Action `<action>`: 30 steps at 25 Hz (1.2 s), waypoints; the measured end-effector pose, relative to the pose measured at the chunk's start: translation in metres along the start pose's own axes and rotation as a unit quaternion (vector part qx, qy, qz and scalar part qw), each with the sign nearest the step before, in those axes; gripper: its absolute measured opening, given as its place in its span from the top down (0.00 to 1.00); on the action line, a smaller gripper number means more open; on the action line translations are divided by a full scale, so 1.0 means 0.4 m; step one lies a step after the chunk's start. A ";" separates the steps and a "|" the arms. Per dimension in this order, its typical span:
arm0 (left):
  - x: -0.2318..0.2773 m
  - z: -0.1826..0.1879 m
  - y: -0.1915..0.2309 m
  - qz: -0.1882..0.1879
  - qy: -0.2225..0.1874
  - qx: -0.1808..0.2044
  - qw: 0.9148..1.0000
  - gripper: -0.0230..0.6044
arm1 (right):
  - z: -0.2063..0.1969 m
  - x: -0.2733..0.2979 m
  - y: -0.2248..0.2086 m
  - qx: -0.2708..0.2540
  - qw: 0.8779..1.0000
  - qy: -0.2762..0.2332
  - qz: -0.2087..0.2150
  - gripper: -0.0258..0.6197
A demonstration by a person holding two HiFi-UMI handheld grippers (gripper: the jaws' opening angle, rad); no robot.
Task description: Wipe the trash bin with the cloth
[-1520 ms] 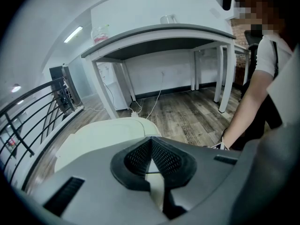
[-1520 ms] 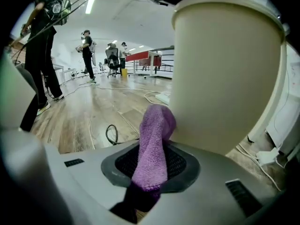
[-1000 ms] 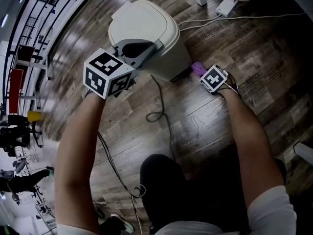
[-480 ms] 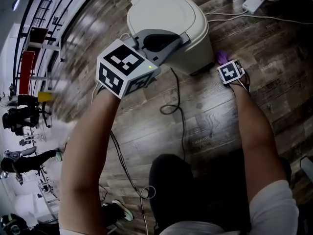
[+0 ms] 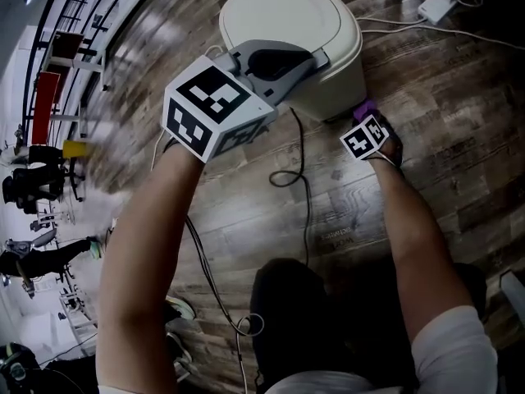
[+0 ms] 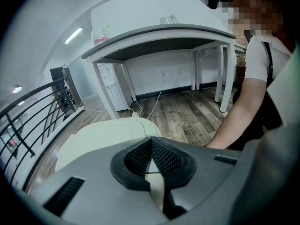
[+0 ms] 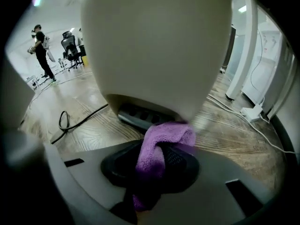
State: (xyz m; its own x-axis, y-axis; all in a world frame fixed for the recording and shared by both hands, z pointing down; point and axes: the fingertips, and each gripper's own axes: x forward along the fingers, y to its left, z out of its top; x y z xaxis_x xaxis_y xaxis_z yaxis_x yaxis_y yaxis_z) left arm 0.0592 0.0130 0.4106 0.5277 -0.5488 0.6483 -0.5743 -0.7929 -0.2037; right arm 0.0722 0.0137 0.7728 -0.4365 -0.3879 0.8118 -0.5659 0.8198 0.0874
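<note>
Right gripper (image 5: 367, 121): clamped on the purple cloth (image 7: 165, 134), with a wad poking out front so fabric, not plastic, met the bin.
Cloth: up against the trash bin (image 7: 154, 46) low on its side wall, right above the dark base (image 7: 140, 116). Looked like the bottom part was getting wiped.
Left gripper (image 6: 151, 161): jaws closed, nothing in them, hovering by the lid (image 5: 283, 15). Guessing it was there to steady things.
Trash bin: upright on the wood floor (image 5: 443, 138), lid down, black cable (image 5: 287, 175) loose beside it.
</note>
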 end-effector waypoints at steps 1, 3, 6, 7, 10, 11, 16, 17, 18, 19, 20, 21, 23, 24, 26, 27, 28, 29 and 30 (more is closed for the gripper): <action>0.000 0.000 0.000 0.001 0.000 0.000 1.000 0.96 | 0.006 0.001 0.021 -0.013 1.000 -0.002 0.006 0.81; 0.000 0.000 0.001 0.002 0.000 -0.001 1.000 0.96 | 0.022 0.002 0.065 -0.046 0.999 -0.008 0.018 0.81; -0.001 0.001 0.002 0.005 0.001 -0.003 1.000 0.96 | 0.045 0.002 0.112 -0.072 0.997 -0.017 0.034 0.81; -0.001 0.000 0.002 0.005 0.001 -0.004 1.000 0.96 | 0.048 0.002 0.123 -0.076 0.996 -0.017 0.039 0.81; 0.001 -0.002 0.001 0.007 0.001 -0.003 1.000 0.96 | 0.053 0.005 0.159 -0.096 0.994 -0.019 0.055 0.81; 0.001 -0.002 0.001 0.008 0.001 -0.003 1.000 0.96 | 0.056 0.005 0.173 -0.104 0.992 -0.020 0.061 0.81; 0.001 -0.001 0.002 0.012 -0.002 0.002 1.000 0.96 | 0.079 -0.012 0.268 -0.151 0.982 -0.036 0.108 0.81; 0.002 -0.002 0.002 0.013 -0.003 0.002 1.000 0.96 | 0.081 -0.018 0.290 -0.159 0.979 -0.038 0.122 0.81; 0.003 -0.003 0.001 0.013 -0.003 0.001 1.000 0.96 | 0.080 -0.027 0.317 -0.171 0.974 -0.038 0.141 0.81; 0.004 -0.004 0.001 0.015 -0.003 0.002 1.000 0.96 | 0.076 -0.040 0.348 -0.191 0.967 -0.038 0.163 0.81; 0.005 -0.005 0.001 0.016 -0.004 0.003 1.000 0.96 | 0.072 -0.055 0.382 -0.216 0.958 -0.038 0.186 0.81; 0.005 -0.005 0.001 0.017 -0.004 0.003 1.000 0.96 | 0.070 -0.073 0.416 -0.244 0.946 -0.040 0.207 0.81; 0.006 -0.004 -0.001 0.014 -0.006 0.001 1.000 0.96 | 0.077 -0.114 0.474 -0.290 0.926 -0.047 0.236 0.81; 0.005 -0.001 0.000 0.011 -0.009 -0.003 1.000 0.96 | 0.086 -0.134 0.493 -0.303 0.920 -0.052 0.244 0.81; -0.009 0.010 0.004 0.012 -0.030 -0.022 0.999 0.96 | 0.116 -0.176 0.513 -0.319 0.911 -0.067 0.252 0.81; -0.026 0.021 0.005 0.019 -0.049 -0.032 0.998 0.96 | 0.131 -0.195 0.515 -0.324 0.909 -0.075 0.253 0.81; -0.051 0.036 0.004 0.032 -0.074 -0.036 0.996 0.96 | 0.146 -0.211 0.511 -0.326 0.908 -0.080 0.251 0.81; -0.084 0.051 0.001 0.048 -0.100 -0.037 0.993 0.96 | 0.159 -0.225 0.499 -0.323 0.910 -0.083 0.246 0.81; -0.120 0.063 -0.004 0.065 -0.126 -0.042 0.989 0.96 | 0.173 -0.240 0.481 -0.313 0.915 -0.085 0.239 0.81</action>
State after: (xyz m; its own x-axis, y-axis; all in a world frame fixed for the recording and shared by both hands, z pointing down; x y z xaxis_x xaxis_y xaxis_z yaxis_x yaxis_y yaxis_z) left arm 0.0507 0.0342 0.3611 0.5790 -0.7011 0.4161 -0.6915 -0.6927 -0.2049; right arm -0.0430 0.1796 0.6718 -0.6625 0.0628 0.7464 0.2071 0.9730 0.1020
